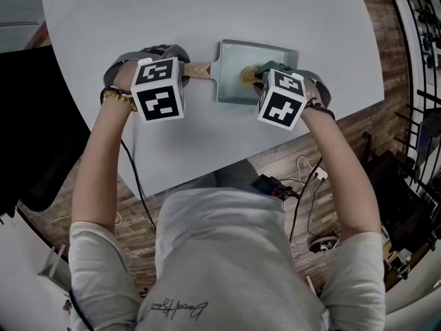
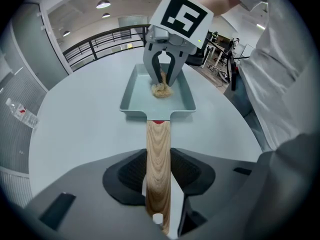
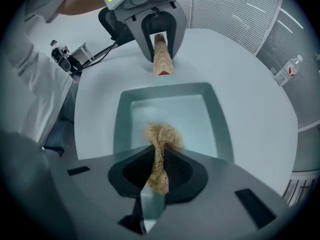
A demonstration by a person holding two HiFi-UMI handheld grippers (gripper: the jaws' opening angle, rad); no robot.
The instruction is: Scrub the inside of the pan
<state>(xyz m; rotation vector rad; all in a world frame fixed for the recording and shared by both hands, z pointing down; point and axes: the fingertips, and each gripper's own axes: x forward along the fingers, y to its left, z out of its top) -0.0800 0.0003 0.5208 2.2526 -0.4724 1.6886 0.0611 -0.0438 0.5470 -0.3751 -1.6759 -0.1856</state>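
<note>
A square pale-green pan [image 1: 234, 61] [image 2: 132, 91] [image 3: 210, 119] lies on the white table [image 1: 207, 5], its wooden handle [image 1: 198, 69] [image 2: 158, 164] [image 3: 161, 59] pointing left in the head view. My left gripper [image 1: 185, 71] [image 2: 158, 176] is shut on that handle. My right gripper [image 1: 260, 81] [image 3: 159, 166] points straight down over the pan and is shut on a tan fibrous scrubber [image 1: 247, 75] [image 2: 161, 89] [image 3: 161, 139]. The scrubber's tuft rests on the pan's floor near the middle.
The table's rounded near edge [image 1: 207, 178] runs just in front of the person's body. Cables and small devices [image 1: 303, 185] lie on the wooden floor to the right. A plastic bottle [image 3: 287, 70] lies on the floor beyond the table.
</note>
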